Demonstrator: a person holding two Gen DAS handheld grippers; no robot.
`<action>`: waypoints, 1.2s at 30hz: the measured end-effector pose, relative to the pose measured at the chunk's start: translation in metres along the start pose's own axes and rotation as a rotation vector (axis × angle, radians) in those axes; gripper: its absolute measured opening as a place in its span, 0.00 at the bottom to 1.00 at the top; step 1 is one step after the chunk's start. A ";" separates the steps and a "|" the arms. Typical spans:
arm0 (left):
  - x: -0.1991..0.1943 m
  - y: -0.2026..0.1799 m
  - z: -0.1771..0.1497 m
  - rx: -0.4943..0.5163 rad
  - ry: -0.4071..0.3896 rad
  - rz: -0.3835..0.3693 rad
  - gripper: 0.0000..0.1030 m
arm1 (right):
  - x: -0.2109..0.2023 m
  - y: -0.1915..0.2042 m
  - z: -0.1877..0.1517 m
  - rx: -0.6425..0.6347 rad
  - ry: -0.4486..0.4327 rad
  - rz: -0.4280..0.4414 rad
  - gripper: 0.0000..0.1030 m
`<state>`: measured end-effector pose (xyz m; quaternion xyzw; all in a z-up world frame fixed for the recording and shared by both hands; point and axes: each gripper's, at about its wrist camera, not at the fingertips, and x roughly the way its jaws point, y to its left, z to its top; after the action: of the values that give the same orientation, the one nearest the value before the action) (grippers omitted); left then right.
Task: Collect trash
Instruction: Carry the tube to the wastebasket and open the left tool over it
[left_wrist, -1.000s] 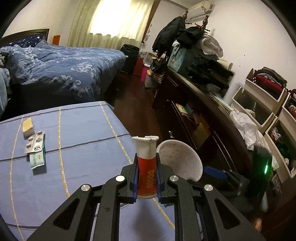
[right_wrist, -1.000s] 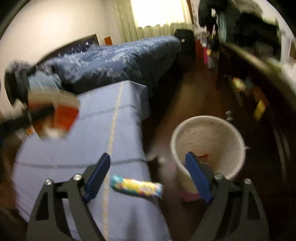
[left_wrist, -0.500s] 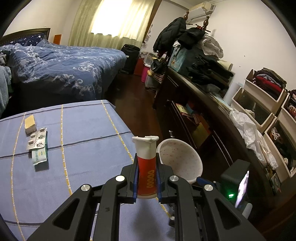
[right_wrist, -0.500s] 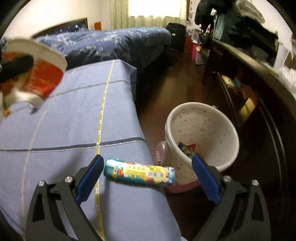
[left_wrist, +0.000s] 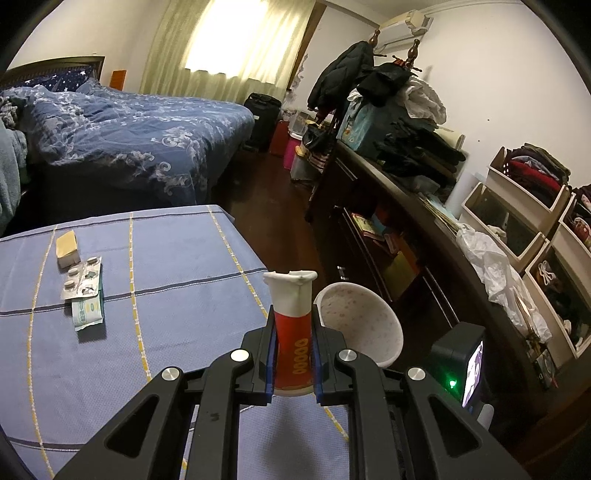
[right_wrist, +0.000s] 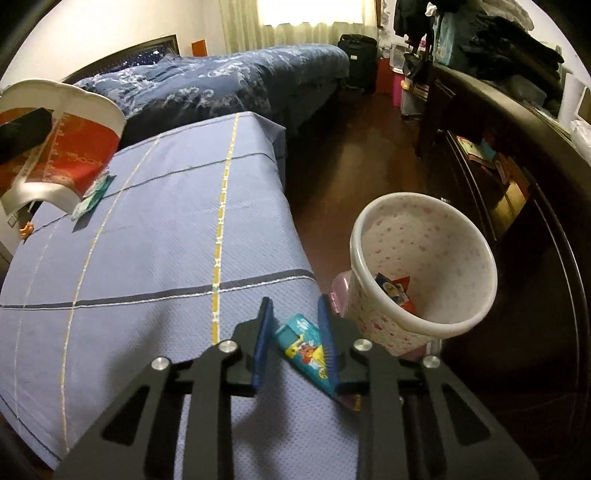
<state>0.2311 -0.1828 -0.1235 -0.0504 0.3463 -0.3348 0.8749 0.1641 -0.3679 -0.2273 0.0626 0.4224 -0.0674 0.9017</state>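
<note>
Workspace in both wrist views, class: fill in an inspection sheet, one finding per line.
Surface: table under a blue striped cloth.
Job's things: red-and-white paper cup; colourful wrapper; white speckled bin on the floor beside the table, wrappers already inside.
Clutter: pill blister packs, small yellow box.
Grippers: left gripper shut on the cup; right gripper around the wrapper, contact unclear.
Cables: nothing seen.
Surroundings: bed, dark dresser piled with clothes.
</note>
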 end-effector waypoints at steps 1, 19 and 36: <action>0.000 0.000 0.000 0.000 0.001 0.001 0.15 | -0.002 0.001 0.000 -0.003 -0.005 0.006 0.10; -0.024 0.007 0.008 -0.009 -0.053 0.023 0.15 | -0.064 0.008 0.014 -0.006 -0.116 0.228 0.05; 0.021 -0.036 0.007 0.086 0.023 -0.077 0.15 | -0.082 -0.105 0.001 0.194 -0.165 0.074 0.08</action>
<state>0.2267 -0.2250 -0.1190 -0.0223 0.3395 -0.3832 0.8587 0.0949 -0.4658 -0.1692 0.1592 0.3355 -0.0796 0.9251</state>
